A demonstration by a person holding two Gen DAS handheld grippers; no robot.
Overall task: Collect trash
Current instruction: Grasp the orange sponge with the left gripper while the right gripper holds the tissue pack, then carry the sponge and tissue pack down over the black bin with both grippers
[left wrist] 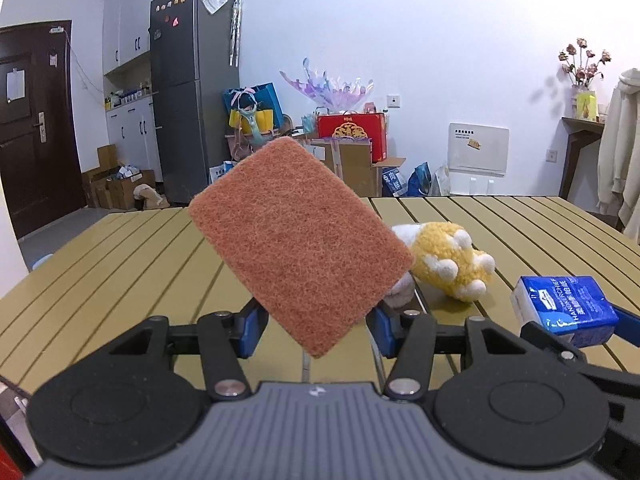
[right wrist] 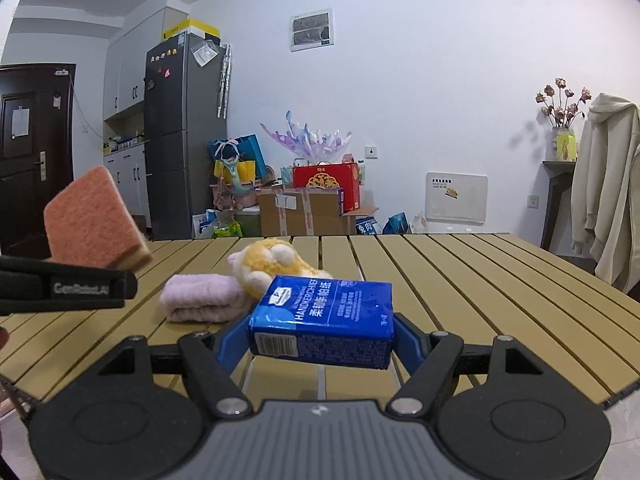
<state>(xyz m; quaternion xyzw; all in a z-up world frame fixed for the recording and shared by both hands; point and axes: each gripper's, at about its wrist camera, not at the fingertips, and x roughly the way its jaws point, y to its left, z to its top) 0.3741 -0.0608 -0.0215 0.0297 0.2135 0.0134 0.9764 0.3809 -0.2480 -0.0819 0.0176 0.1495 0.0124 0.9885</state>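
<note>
Gripping a rust-orange rectangular scouring sponge between its blue pads, the left claw is closed on it, holding it tilted above the yellow slatted tabletop. The right claw is clamped on a blue plastic-wrapped handkerchief tissue pack, lifted clear of the slats. On the tabletop at 12 o'clock from the pack lies a yellow-and-white plush toy, touching a folded pale pink towel at its 8 o'clock.
</note>
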